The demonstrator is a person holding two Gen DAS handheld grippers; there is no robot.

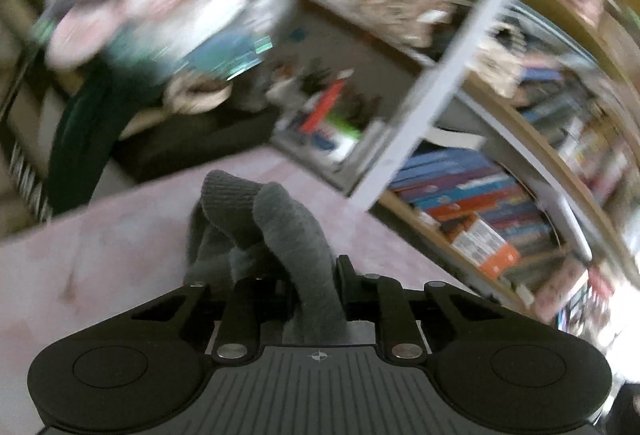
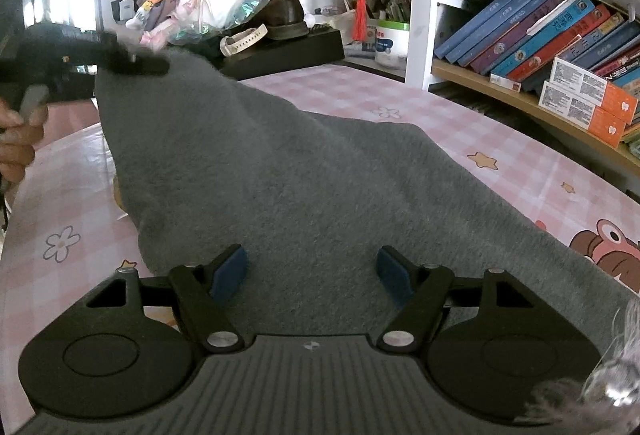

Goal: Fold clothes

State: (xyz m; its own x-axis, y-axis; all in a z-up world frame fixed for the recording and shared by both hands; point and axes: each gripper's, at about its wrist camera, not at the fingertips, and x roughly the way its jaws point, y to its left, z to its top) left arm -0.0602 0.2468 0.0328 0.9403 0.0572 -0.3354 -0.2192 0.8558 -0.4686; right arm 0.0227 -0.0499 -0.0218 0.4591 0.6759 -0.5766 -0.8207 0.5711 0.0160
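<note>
A grey knitted garment (image 2: pixel 288 179) lies spread over the pink checked tablecloth (image 2: pixel 500 139). Its far left corner is lifted off the table, pinched by my left gripper (image 2: pixel 136 61), which a hand (image 2: pixel 16 143) holds at the left edge. The left wrist view is blurred and shows bunched folds of that grey garment (image 1: pixel 280 227) clamped between my left gripper's (image 1: pixel 288 275) fingers. My right gripper (image 2: pixel 312 269) stands open just over the garment's near part, blue pads (image 2: pixel 228 271) wide apart with nothing between them.
A heap of clothes and bags (image 2: pixel 216 3) sits on a black case (image 2: pixel 280 51) behind the table. White shelving with pens and a jar (image 2: pixel 392 43) stands at the back. Wooden shelves of books (image 2: pixel 540 35) and boxes (image 2: pixel 584 103) run along the right.
</note>
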